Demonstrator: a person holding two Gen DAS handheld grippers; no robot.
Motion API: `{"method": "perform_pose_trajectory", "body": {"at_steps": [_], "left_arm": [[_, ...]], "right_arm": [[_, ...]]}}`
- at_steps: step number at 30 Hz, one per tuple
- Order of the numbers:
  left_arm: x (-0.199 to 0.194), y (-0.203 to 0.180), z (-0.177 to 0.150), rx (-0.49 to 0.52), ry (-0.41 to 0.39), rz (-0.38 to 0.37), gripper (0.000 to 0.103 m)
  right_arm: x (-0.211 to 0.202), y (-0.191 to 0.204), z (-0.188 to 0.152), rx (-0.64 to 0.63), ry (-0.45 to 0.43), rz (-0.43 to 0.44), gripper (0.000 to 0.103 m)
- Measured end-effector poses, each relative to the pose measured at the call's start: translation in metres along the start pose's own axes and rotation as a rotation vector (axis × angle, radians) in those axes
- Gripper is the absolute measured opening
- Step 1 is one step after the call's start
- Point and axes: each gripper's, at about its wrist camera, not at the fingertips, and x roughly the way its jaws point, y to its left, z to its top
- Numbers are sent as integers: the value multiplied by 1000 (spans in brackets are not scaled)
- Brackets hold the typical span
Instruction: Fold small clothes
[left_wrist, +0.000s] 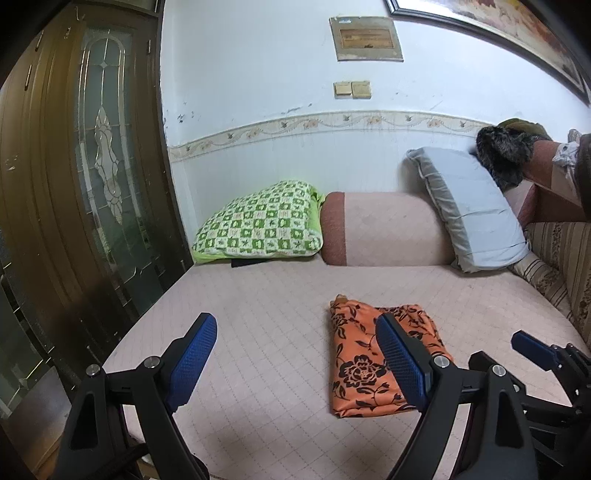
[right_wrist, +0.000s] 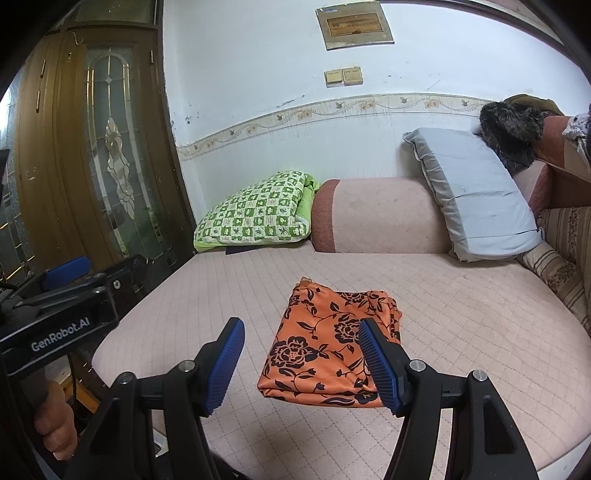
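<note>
The folded orange floral garment (right_wrist: 328, 347) lies mid-bed toward the near edge, long axis running away, directly before the right gripper (right_wrist: 301, 363), nearer than the left gripper (left_wrist: 295, 363); both gape empty.

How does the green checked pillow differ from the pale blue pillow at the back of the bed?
The green-and-white checked fabric pillow lies nearly flat on the mattress, on the left by the wooden door; the plain pale blue fabric pillow leans tilted, propped on the right. The green one is patterned with squares, the blue one unpatterned with a grey edge. Both flank the pink bolster at the wall.
</note>
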Motion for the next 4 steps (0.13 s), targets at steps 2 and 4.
{"method": "perform_pose_trajectory", "body": {"at_steps": [2, 4], "left_arm": [[-2, 0, 0, 0, -16, -11, 88], [0, -2, 0, 7, -18, 0, 88]], "right_arm": [[1, -1, 0, 6, 3, 1, 68], [3, -4, -1, 17, 10, 1, 68]]}}
